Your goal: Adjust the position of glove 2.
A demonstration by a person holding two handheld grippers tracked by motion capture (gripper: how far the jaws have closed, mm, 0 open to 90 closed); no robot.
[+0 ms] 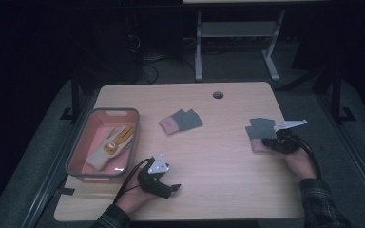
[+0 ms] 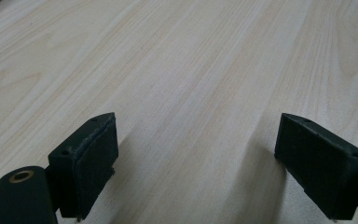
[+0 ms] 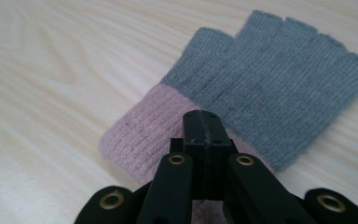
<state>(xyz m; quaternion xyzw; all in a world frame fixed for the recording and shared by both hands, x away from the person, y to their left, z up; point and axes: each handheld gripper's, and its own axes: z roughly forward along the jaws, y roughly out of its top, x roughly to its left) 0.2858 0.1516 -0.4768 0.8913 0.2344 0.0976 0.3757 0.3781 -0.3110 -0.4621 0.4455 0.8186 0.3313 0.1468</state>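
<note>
Your table (image 1: pixel 228 156) carries a pink bin (image 1: pixel 78 156) at its left edge with one glove already lying inside, a second grey-and-pink glove (image 1: pixel 180 121) loose near the middle, and a third glove (image 1: pixel 259 130) at the right edge, which looks like the one in hand. That right-edge glove lies directly ahead of your right gripper (image 1: pixel 266 141), cuff toward you and fingers pointing away, so its long axis runs on from the jaws. In the right gripper view the jaws are pressed together over the pink cuff (image 3: pixel 144 135); whether any knit is pinched between them you cannot tell from here. Your left gripper (image 2: pixel 196 158) rests over bare wood beside the bin, jaws wide and empty. The bin lies well to the left, across the table from the glove.
</note>
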